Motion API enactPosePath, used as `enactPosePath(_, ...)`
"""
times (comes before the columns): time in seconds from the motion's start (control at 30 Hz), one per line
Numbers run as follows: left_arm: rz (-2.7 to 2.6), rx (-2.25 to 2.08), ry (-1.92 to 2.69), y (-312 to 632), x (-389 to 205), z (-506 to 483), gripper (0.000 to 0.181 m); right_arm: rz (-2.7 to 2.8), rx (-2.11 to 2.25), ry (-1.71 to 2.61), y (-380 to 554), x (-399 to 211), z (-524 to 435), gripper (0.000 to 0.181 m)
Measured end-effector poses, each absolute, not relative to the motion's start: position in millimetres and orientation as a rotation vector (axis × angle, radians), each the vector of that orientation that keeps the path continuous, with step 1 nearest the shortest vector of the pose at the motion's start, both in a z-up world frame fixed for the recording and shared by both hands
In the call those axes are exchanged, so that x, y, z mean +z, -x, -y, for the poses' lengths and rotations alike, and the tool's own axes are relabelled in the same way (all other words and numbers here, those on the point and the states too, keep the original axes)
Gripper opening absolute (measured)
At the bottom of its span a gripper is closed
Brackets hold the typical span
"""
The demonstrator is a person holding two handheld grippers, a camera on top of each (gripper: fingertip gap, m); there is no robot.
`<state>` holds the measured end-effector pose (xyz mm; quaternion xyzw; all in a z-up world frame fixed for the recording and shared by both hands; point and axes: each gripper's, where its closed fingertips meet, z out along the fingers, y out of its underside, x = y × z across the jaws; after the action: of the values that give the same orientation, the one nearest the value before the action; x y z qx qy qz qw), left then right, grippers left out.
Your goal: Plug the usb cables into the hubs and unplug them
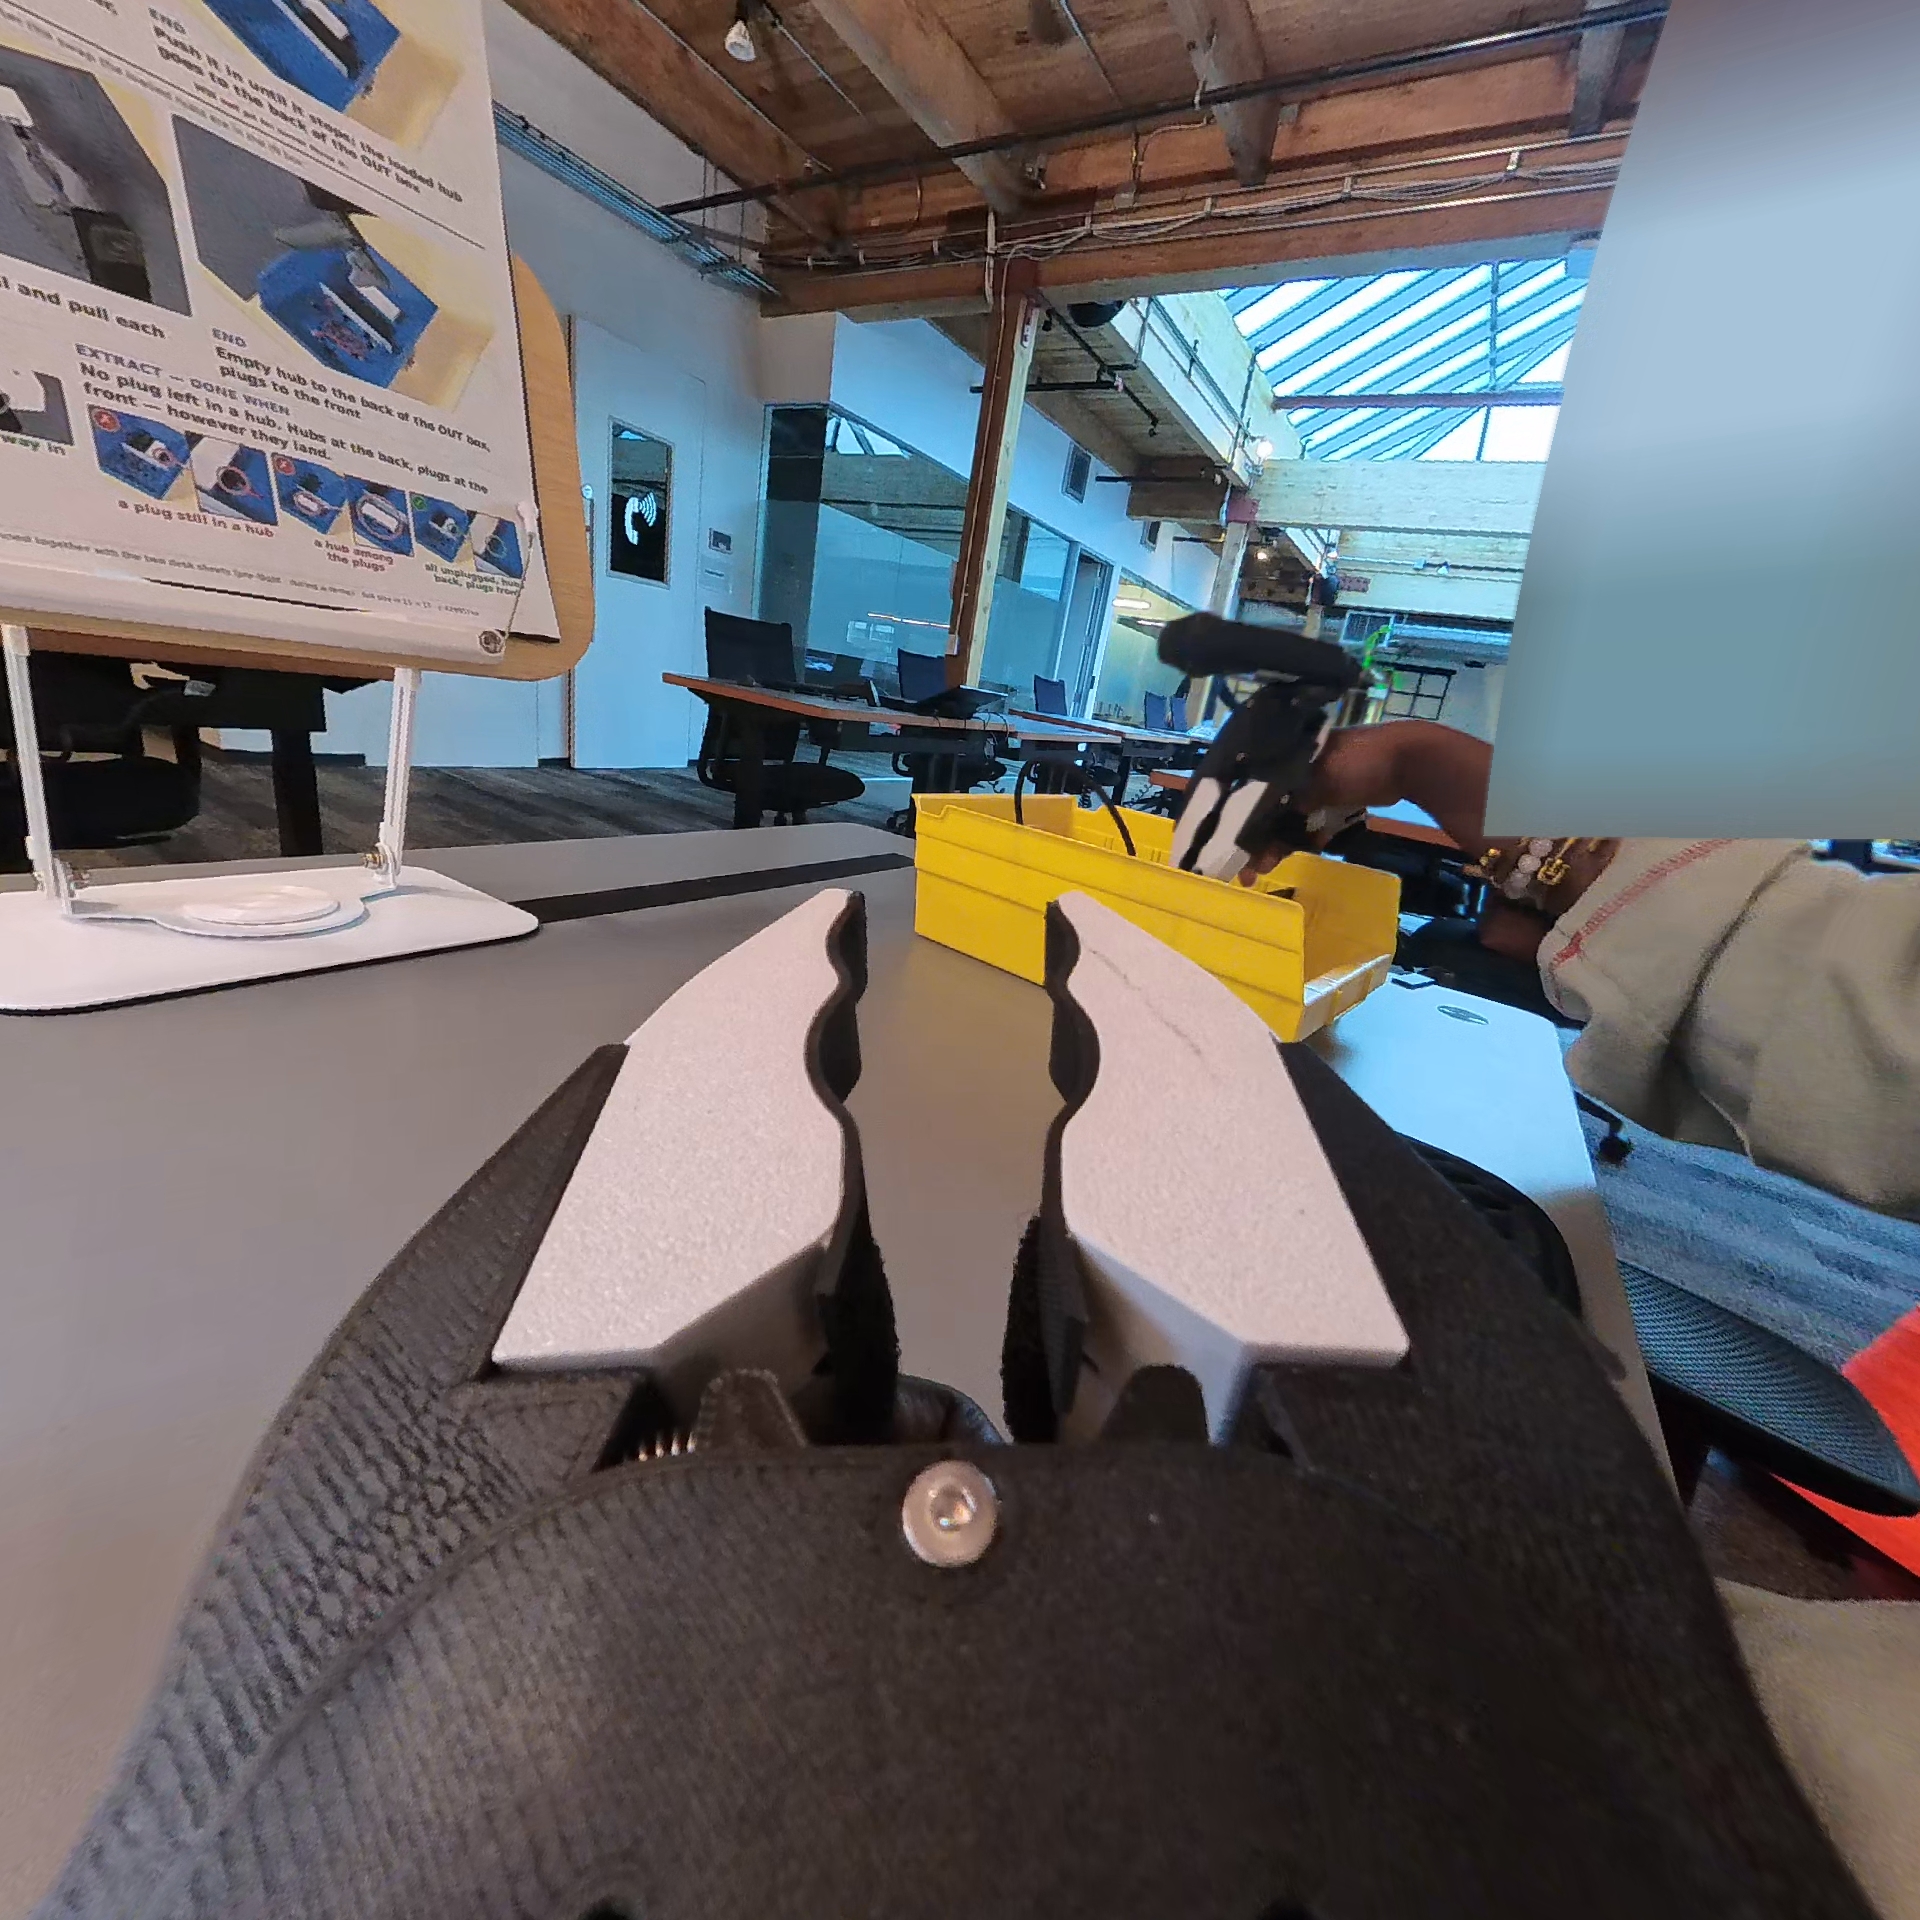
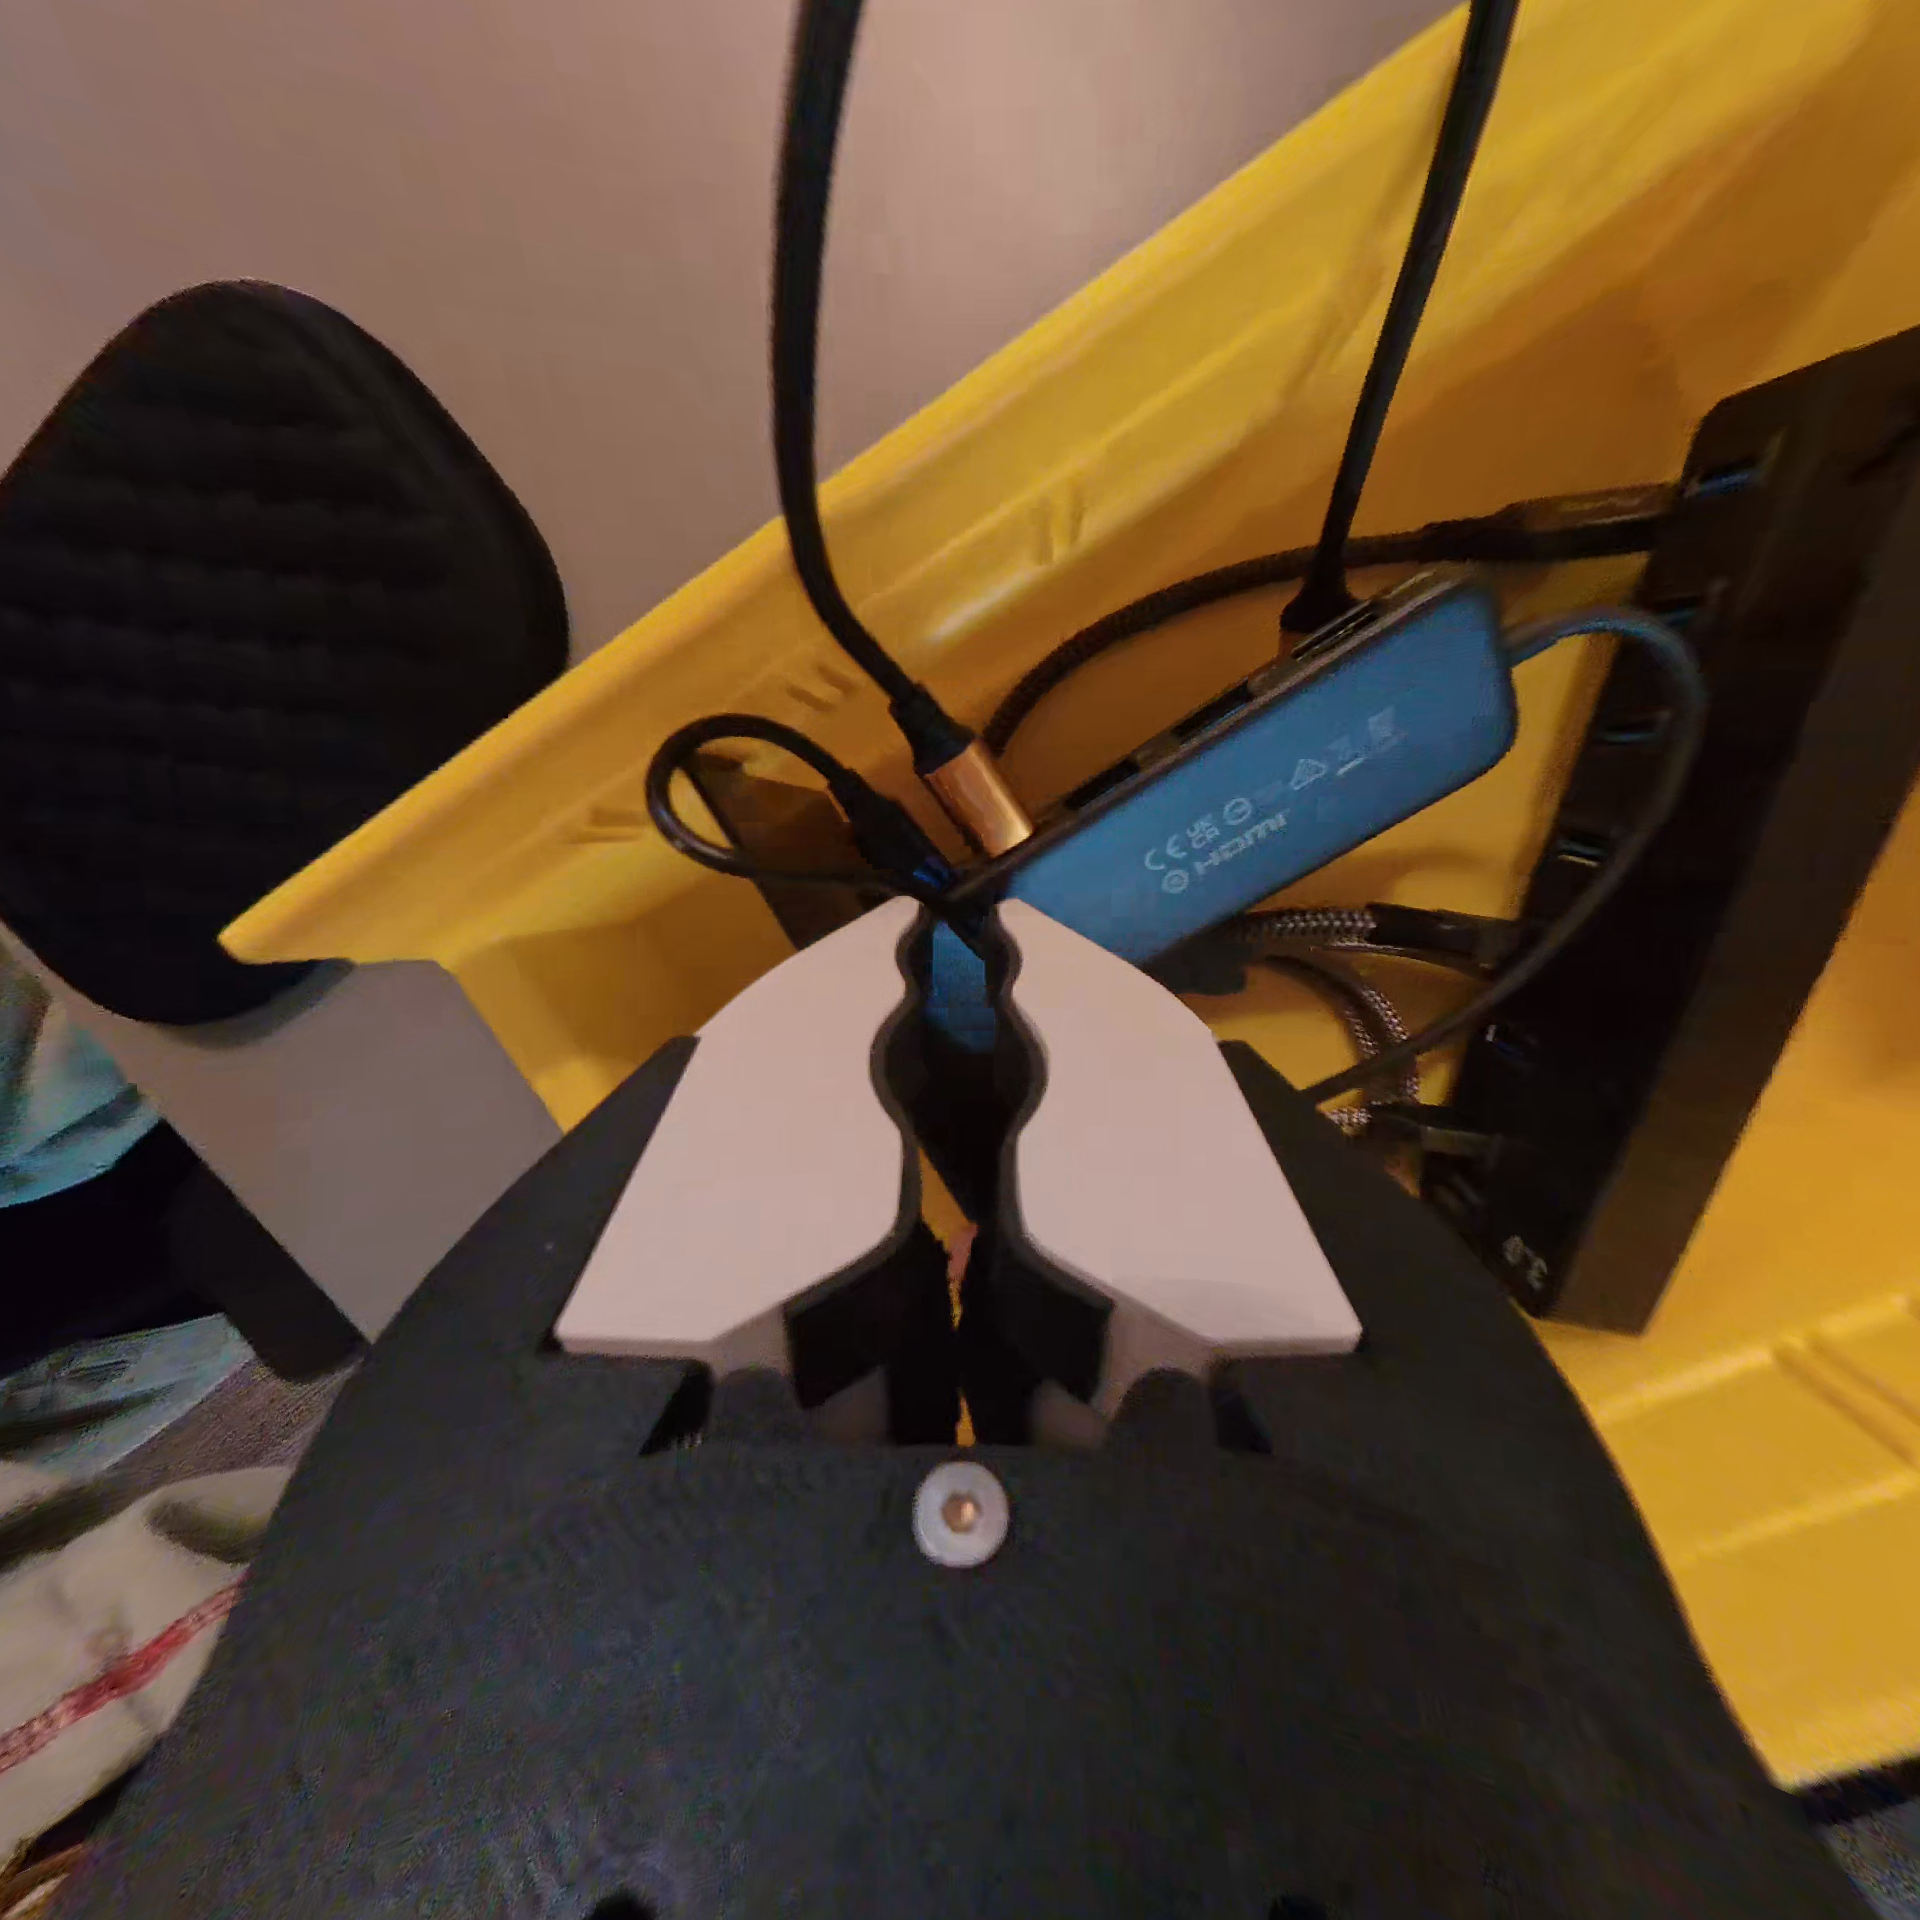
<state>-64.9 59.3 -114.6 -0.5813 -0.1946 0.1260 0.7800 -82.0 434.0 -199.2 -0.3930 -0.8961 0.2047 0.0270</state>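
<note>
The blue-grey hub (image 2: 1262,790), with cables plugged in, is clamped at its end by the right gripper (image 2: 958,925) inside the yellow bin (image 2: 1714,1475); the left gripper (image 1: 954,914) fingers are apart and empty above the surface (image 1: 260,1195).

Each claw (image 1: 956,914): 2 grey wavy-edged fingers (image 1: 717,1122), black textured body w/ 1 silver screw (image 1: 949,1512); beige sleeve (image 1: 1714,997), red stitching.

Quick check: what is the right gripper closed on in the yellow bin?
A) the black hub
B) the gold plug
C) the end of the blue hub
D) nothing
C: the right gripper pinches the near end of the blue hub; the gold plug sits beside it.
</note>
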Motion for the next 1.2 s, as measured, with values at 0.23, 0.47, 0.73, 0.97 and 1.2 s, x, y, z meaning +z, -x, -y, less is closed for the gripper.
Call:
enactPosePath(0.23,0.426,0.268,1.254,65.7,-114.7,-58.9,0.033,2.778,0.442,1.232,87.0,-201.6,-440.6,0.029)
enactPosePath(0.47,0.421,0.273,1.253,65.1,-114.4,-58.8,0.033,2.556,0.383,1.17,78.8,-158.8,-461.3,0.075)
enactPosePath(0.73,0.419,0.279,1.258,64.9,-114.8,-59.5,0.033,2.119,0.768,1.166,41.5,-122.9,-410.1,0.118)
enactPosePath(0.97,0.413,0.286,1.258,64.0,-114.4,-59.6,0.033,2.094,0.777,1.403,7.3,-188.7,-357.1,0.082)
enactPosePath(1.2,0.398,0.294,1.261,61.9,-113.6,-60.1,0.033,2.146,0.619,1.268,50.1,-210.6,-352.6,0.025)
